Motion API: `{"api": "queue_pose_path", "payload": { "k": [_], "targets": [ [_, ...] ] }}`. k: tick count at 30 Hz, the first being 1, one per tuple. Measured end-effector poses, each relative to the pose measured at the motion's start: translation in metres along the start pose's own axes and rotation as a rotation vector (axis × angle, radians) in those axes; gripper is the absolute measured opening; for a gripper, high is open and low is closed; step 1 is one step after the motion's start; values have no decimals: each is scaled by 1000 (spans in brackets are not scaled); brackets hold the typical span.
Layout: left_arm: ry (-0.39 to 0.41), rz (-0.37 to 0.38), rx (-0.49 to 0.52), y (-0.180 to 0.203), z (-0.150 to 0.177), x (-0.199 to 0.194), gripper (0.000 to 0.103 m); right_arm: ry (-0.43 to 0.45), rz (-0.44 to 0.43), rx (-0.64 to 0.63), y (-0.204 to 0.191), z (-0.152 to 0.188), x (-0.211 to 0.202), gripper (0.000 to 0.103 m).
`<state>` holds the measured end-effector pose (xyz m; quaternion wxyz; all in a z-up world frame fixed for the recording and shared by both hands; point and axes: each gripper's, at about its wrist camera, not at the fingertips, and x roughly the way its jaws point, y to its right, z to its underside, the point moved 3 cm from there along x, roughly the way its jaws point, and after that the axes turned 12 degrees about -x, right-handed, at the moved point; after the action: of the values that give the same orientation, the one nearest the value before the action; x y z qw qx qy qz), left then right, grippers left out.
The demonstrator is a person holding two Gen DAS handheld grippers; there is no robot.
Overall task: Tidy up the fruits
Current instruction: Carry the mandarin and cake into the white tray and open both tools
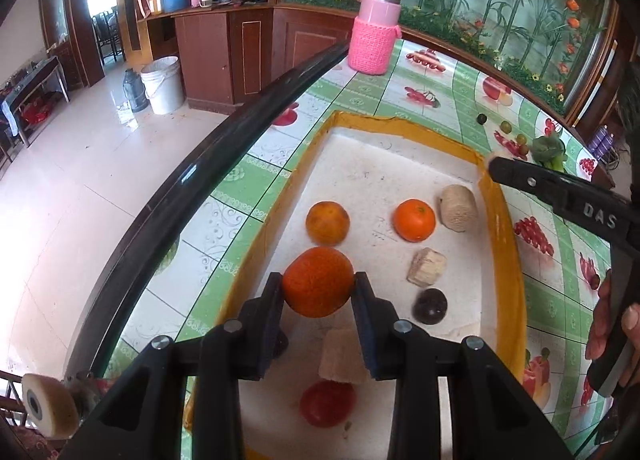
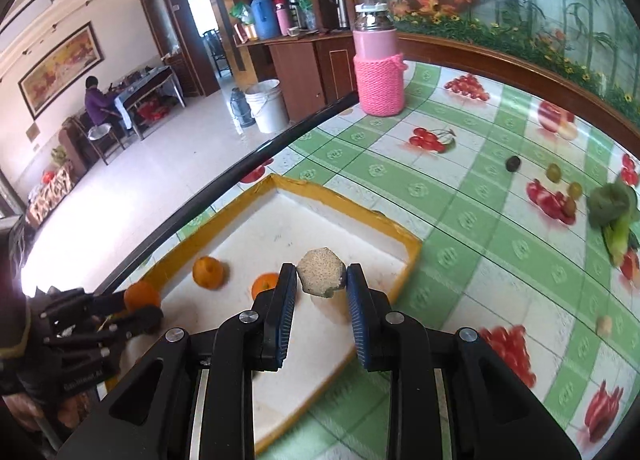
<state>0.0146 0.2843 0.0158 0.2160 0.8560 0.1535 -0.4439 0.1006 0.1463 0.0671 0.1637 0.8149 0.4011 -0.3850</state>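
My left gripper (image 1: 319, 287) is shut on a large orange (image 1: 318, 282) and holds it over the yellow-rimmed white tray (image 1: 404, 126). In the tray lie two more oranges (image 1: 327, 222) (image 1: 414, 219), a beige netted fruit (image 1: 460, 207), a pale chunk (image 1: 426, 267), a dark plum (image 1: 430, 305), another pale chunk (image 1: 340, 358) and a red fruit (image 1: 327, 403). My right gripper (image 2: 321, 280) is shut on a beige, speckled, faceted piece (image 2: 321, 277) above the tray's right edge (image 2: 412, 250). The left gripper with its orange (image 2: 141, 295) shows at the left of the right wrist view.
A pink flask in a knitted sleeve (image 1: 374, 30) stands at the table's far end. Small round fruits (image 2: 513, 163) (image 2: 553, 172) and a green leafy vegetable (image 2: 612, 204) lie on the fruit-print tablecloth right of the tray. The table's black edge (image 1: 224, 148) runs along the left.
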Motion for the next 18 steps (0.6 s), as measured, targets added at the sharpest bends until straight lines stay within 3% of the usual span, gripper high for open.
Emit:
{"api": "queue_pose_path", "payload": {
  "k": [10,18],
  "targets": [
    [-35,-3,-6,-5,-1,18,37,-116,-19,-66,-6,-16,63,25],
    [-50,-22,-1,-5,-3,30,37,-185,-28,-115,-10,-17,89,25]
  ]
}}
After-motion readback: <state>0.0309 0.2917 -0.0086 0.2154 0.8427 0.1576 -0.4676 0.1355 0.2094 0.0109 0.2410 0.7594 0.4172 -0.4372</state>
